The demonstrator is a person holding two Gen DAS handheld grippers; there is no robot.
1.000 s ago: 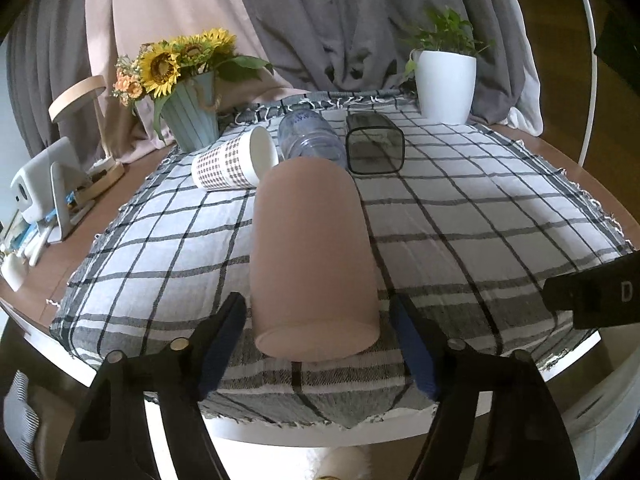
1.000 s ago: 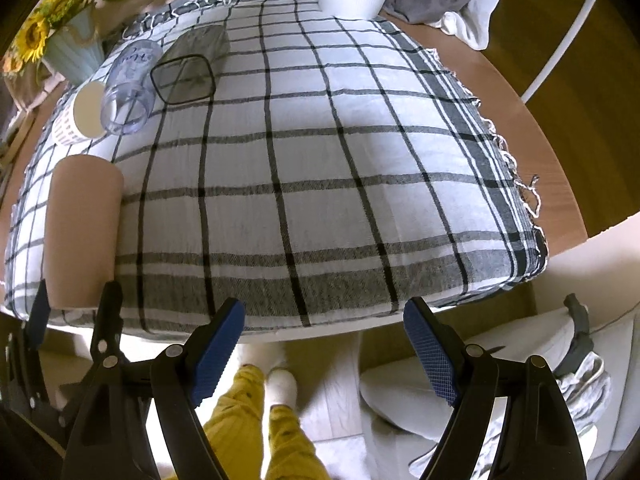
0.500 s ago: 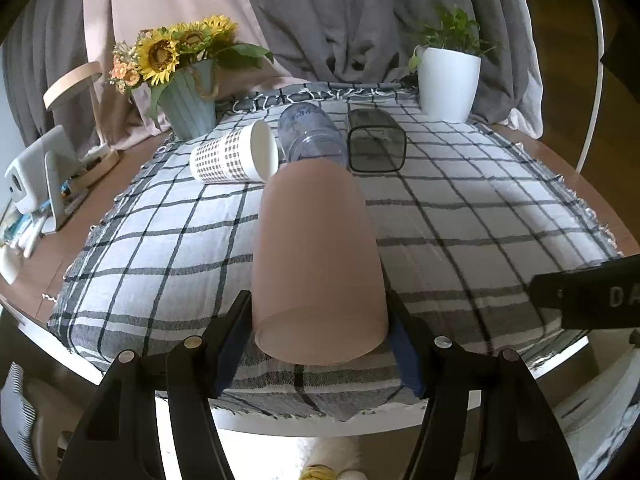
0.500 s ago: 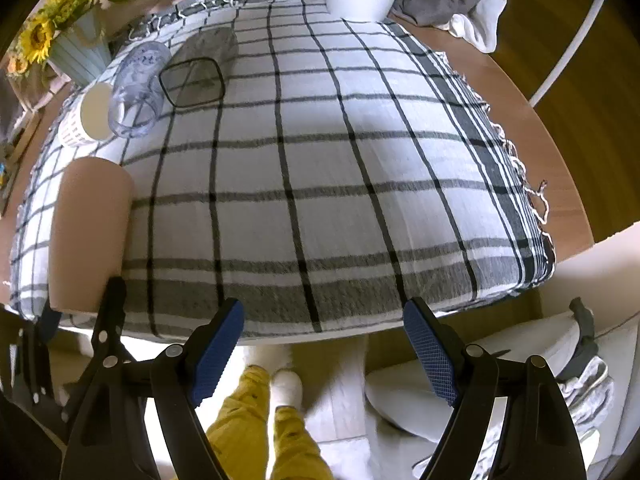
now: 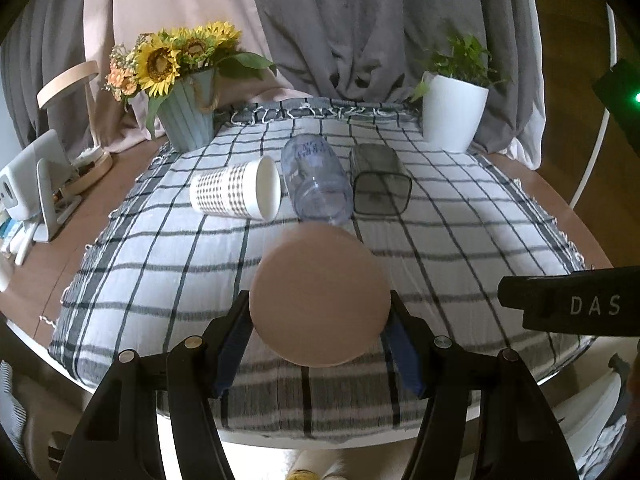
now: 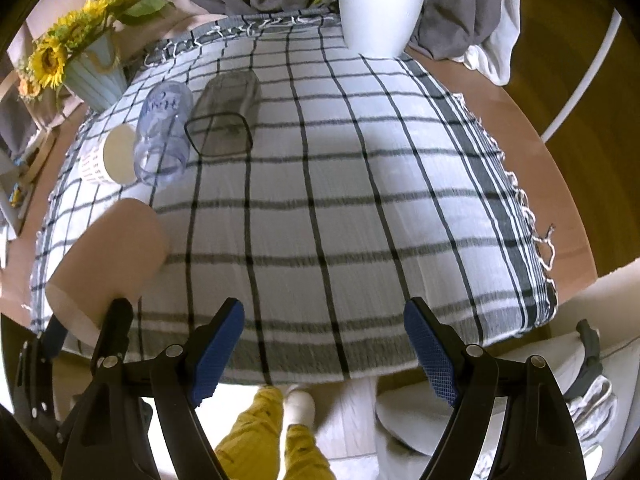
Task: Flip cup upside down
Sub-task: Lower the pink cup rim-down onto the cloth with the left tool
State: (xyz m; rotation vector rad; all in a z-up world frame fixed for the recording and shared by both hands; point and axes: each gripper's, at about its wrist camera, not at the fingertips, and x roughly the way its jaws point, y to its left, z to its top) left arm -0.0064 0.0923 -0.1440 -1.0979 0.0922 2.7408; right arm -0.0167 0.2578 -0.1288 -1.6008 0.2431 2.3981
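Observation:
A tall pink cup (image 5: pixel 320 294) is held in my left gripper (image 5: pixel 318 344), whose blue pads press its two sides near the base. The cup is tilted up off the checked cloth, its flat base facing the left wrist camera. In the right wrist view the same cup (image 6: pixel 116 248) leans at the left with the left gripper's fingers around its lower end. My right gripper (image 6: pixel 324 348) is open and empty over the near edge of the table.
A checked paper cup (image 5: pixel 236 194), a clear plastic cup (image 5: pixel 316 182) and a dark square glass (image 5: pixel 378 182) lie on their sides at the back of the cloth (image 5: pixel 460 232). A sunflower vase (image 5: pixel 188 120) and white plant pot (image 5: pixel 454 116) stand behind them.
My left gripper closed on the pink cup and tilted it up from lying flat, so its base now faces the camera. The right gripper stayed open and drifted slightly towards the table.

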